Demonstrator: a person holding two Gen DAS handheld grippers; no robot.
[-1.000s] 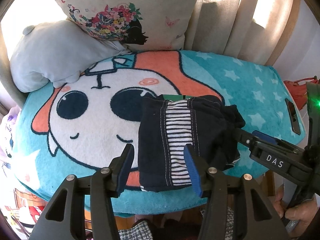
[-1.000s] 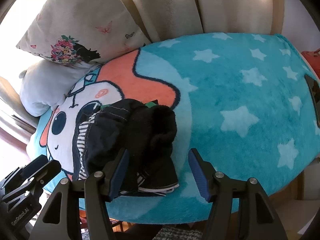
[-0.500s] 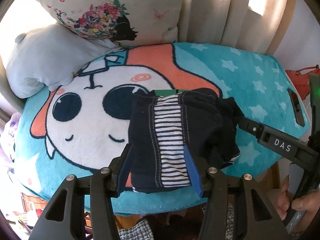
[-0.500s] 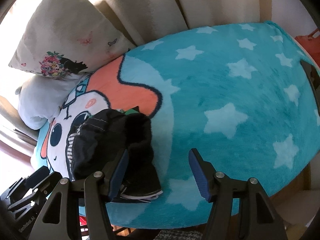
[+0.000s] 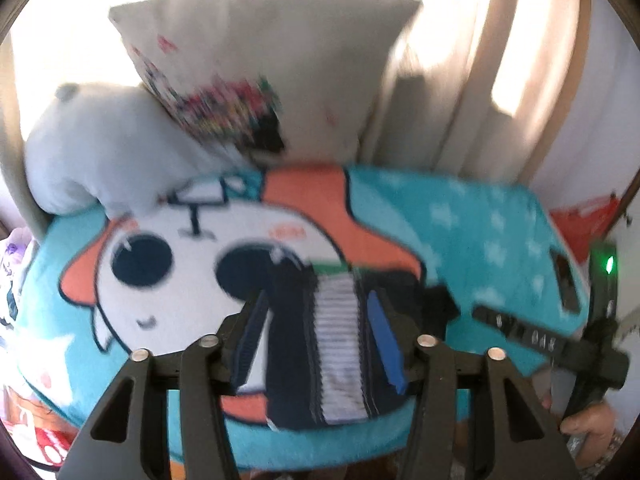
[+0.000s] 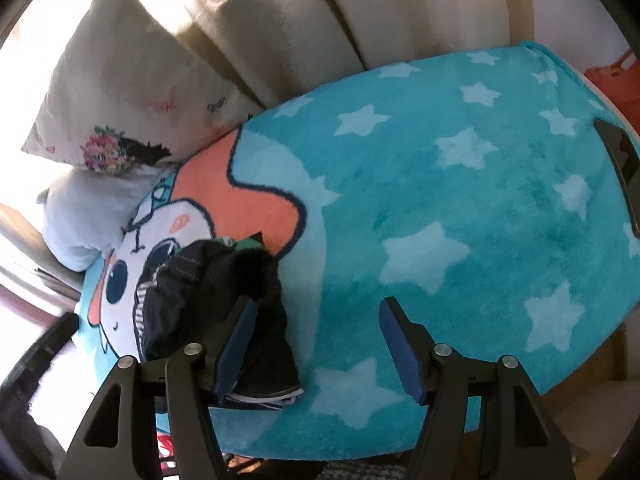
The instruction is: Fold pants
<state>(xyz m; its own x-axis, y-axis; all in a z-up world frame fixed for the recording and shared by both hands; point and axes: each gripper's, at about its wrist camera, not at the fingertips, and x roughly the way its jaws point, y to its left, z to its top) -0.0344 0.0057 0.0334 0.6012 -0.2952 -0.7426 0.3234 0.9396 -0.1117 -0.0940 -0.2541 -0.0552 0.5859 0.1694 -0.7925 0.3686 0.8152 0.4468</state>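
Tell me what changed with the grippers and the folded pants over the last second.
The left gripper moved forward over the folded pants, so its open fingers now straddle the bundle instead of hanging short of it. The right gripper shifted rightward, off the pants' right edge, open and holding nothing. The pants stayed folded on the blanket; the pillows did not move.

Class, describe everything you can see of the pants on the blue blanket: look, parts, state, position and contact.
The pants are dark navy, denim-like, with pale stitched seams and a striped white panel down the middle. A green strip peeks out at their far edge. They lie folded into a compact, bunched bundle on the cartoon-face part of the star-print blanket, near its front edge. The left gripper straddles them, open; whether its pads touch is unclear. The right gripper is open, its left finger overlapping the bundle's edge.
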